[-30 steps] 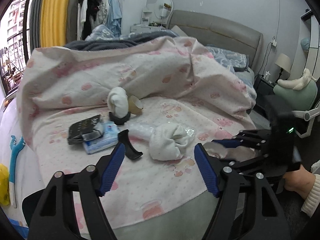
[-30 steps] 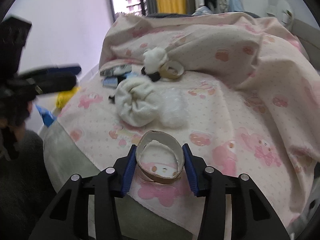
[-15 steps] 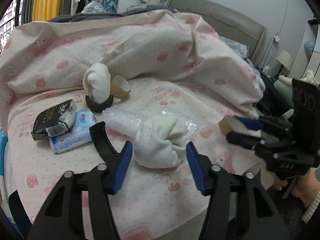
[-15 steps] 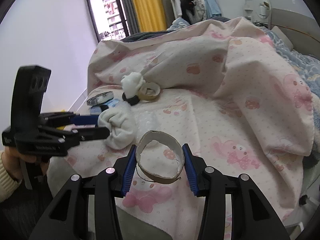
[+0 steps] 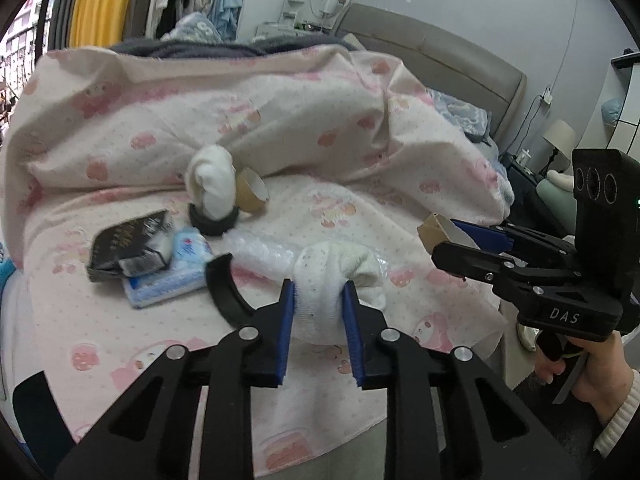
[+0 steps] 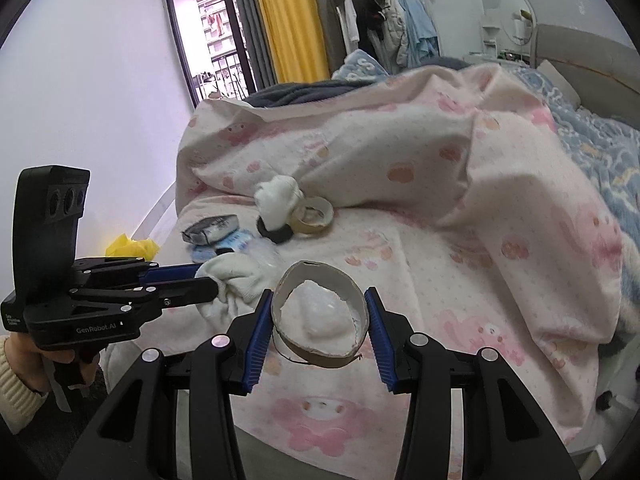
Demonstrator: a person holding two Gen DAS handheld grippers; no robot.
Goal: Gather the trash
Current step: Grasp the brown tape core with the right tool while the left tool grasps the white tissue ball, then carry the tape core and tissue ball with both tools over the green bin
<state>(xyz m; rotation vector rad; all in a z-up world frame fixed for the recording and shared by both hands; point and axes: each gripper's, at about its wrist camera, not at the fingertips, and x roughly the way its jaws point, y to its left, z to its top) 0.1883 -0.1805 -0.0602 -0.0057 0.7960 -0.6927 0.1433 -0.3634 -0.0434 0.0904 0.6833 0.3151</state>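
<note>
My left gripper point(image 5: 318, 300) is shut on a rolled white sock point(image 5: 332, 280) lying on the pink bed cover point(image 5: 280, 104); it also shows in the right wrist view point(image 6: 208, 278). My right gripper point(image 6: 316, 314) is shut on a cardboard tape core point(image 6: 318, 322), held above the bed's edge; the core shows in the left wrist view point(image 5: 434, 232). Behind lie bubble wrap point(image 5: 256, 248), a black curved piece point(image 5: 226, 288), a blue tissue pack point(image 5: 168, 268), a black packet point(image 5: 128, 244), a second white sock point(image 5: 212, 184) in a black ring point(image 5: 212, 226), and another tape core point(image 5: 252, 194).
The rumpled pink quilt point(image 6: 400, 152) rises behind the items. A yellow bag point(image 6: 132, 246) lies on the floor left of the bed. A grey headboard point(image 5: 440, 60), a nightstand lamp point(image 5: 558, 136) and a clothes rack point(image 6: 380, 12) stand beyond.
My left gripper moved forward and closed on the rolled white sock. My right gripper, still holding the cardboard core, rose slightly away from the bed edge.
</note>
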